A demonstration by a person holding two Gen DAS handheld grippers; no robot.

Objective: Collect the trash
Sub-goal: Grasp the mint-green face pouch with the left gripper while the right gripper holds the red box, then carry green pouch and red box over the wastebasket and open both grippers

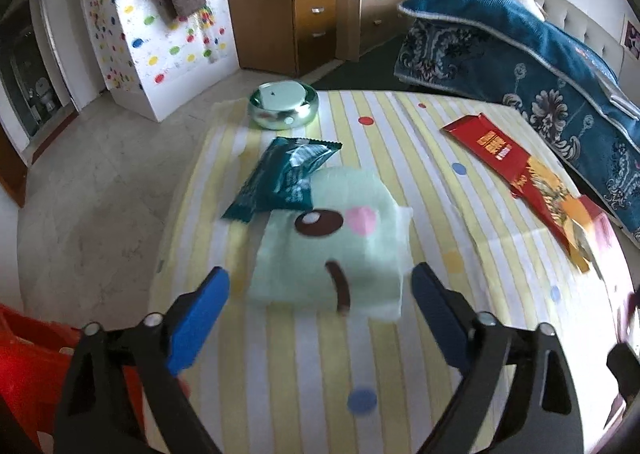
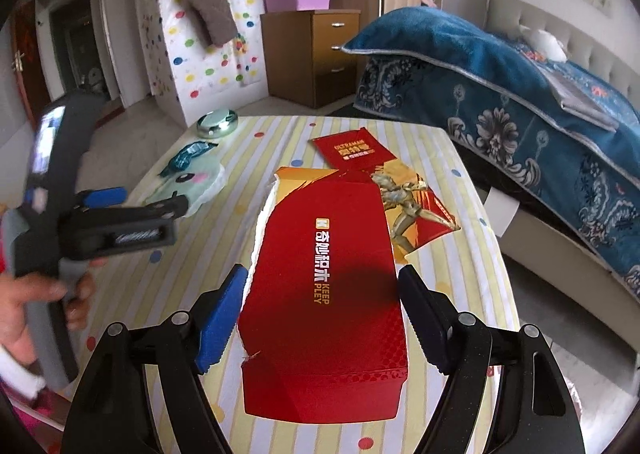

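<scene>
A pale green tissue pack with a cartoon face (image 1: 332,250) lies on the striped table (image 1: 460,314). A dark teal snack wrapper (image 1: 284,178) rests partly on its far edge. My left gripper (image 1: 320,286) is open, its fingers on either side of the pack's near edge; it also shows in the right wrist view (image 2: 132,200). A flattened red cardboard box (image 2: 324,294) lies in front of my right gripper (image 2: 320,286), which is open and astride its near part. The box also shows in the left wrist view (image 1: 520,178).
A round green tin (image 1: 283,104) stands at the table's far left corner. A red bag or bin (image 1: 28,366) is at the lower left below the table. A bed with a blue blanket (image 1: 520,54) runs along the right. A wooden drawer cabinet (image 1: 292,18) stands behind.
</scene>
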